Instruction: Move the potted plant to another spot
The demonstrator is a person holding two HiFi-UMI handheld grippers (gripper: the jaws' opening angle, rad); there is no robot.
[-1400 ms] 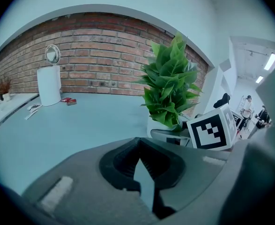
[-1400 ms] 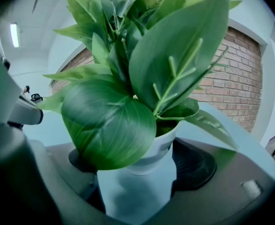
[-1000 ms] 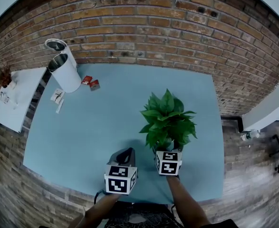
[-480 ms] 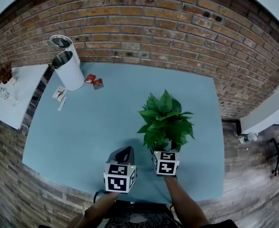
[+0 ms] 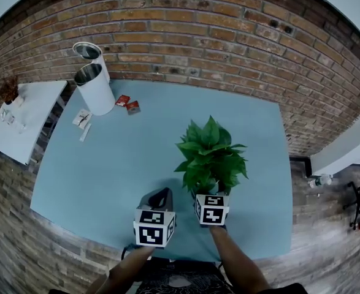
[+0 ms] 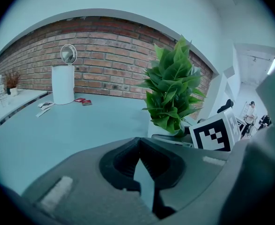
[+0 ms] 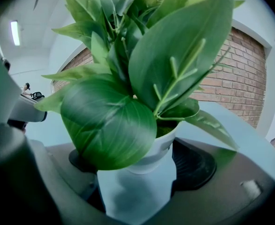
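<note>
The potted plant (image 5: 210, 155) has broad green leaves and a white pot (image 7: 142, 184), and it stands near the front right of the pale blue table (image 5: 118, 164). My right gripper (image 5: 211, 196) is shut on the pot, one dark jaw on each side, and leaves fill most of the right gripper view. My left gripper (image 5: 160, 198) sits just left of the plant, low over the table, its jaws closed tip to tip with nothing between them (image 6: 138, 142). From the left gripper view the plant (image 6: 172, 90) rises at right, beside the right gripper's marker cube (image 6: 215, 132).
A white cylindrical bin (image 5: 95, 87) with its lid up stands at the table's back left, with red packets (image 5: 128, 103) and paper slips (image 5: 82, 120) next to it. A brick wall (image 5: 198, 35) runs behind. A white side table (image 5: 23, 118) stands off to the left.
The right gripper and the plant have shifted slightly left across the table. The left gripper has barely moved. The head view has turned a little.
</note>
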